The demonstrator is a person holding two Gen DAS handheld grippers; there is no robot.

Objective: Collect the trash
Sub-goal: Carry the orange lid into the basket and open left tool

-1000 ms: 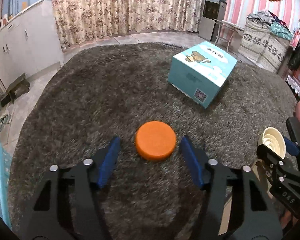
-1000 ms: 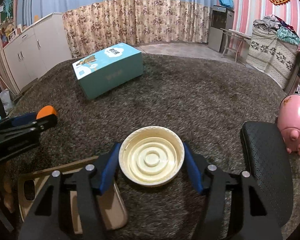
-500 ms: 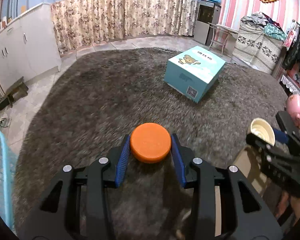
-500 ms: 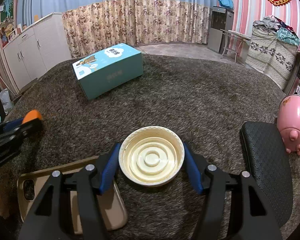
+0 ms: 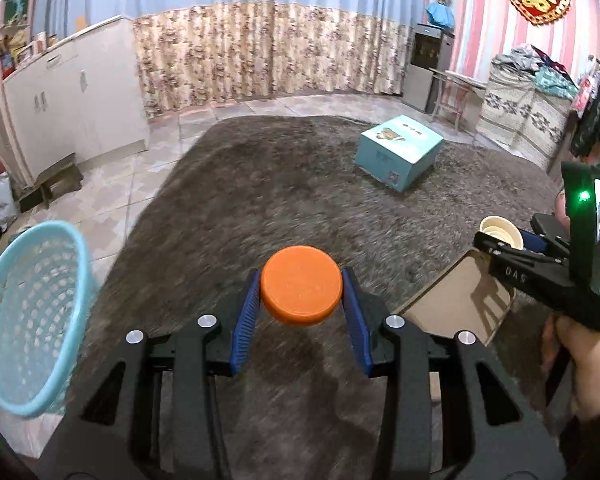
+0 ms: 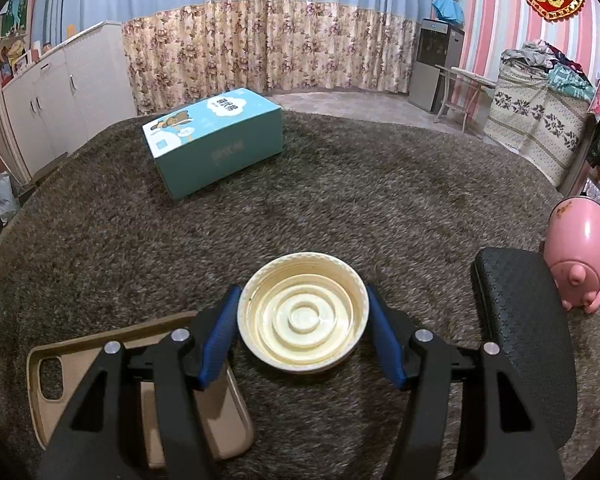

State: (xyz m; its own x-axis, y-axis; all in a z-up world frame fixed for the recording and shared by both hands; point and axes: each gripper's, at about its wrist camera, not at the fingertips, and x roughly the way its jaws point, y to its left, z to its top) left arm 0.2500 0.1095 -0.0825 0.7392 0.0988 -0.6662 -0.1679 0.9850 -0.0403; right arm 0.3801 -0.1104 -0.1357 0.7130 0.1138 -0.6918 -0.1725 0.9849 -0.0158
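Left wrist view: the left gripper (image 5: 302,304), its blue fingers apart around the round orange plastic lid (image 5: 301,285) a second ago, now clamps it, lifted clear of the shaggy brown carpet (image 5: 260,184) and nearer the light-blue mesh basket (image 5: 24,312) at left, ready for dropping. Right gripper (image 6: 303,334) still grips the cream ridged lid (image 6: 303,312).

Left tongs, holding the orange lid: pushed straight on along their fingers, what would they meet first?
Probably just the brown carpet ahead of the orange lid. The left tongs point down at bare pile; the teal box sits off right, though depth is unclear.
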